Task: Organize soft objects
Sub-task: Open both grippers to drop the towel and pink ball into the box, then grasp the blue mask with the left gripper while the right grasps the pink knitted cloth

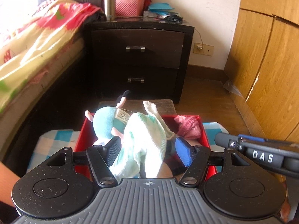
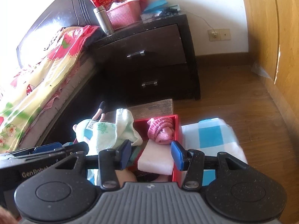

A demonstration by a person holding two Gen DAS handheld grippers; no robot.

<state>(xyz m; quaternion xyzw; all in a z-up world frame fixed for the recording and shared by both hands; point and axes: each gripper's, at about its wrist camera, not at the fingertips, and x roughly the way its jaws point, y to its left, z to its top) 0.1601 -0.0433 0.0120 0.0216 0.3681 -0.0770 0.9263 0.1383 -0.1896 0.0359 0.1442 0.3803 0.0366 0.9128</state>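
Left gripper (image 1: 147,150) tilted downward, jaws apart, black pad on one finger and blue pad (image 1: 184,153) on the other. Light towel (image 1: 143,145) bunched in the gap, lying against the black pad, clear of the blue one; no clamping visible. Bare forearm (image 1: 7,175) just showing at the lower left edge of the left wrist view.

Right gripper (image 2: 151,154) likewise angled downward, jaws parted, both pads blue, nothing pressed between them. Left finger pad (image 2: 126,154) close beside the towel, contact impossible to tell. Each gripper's body crossing the edge of the other's view, side by side.
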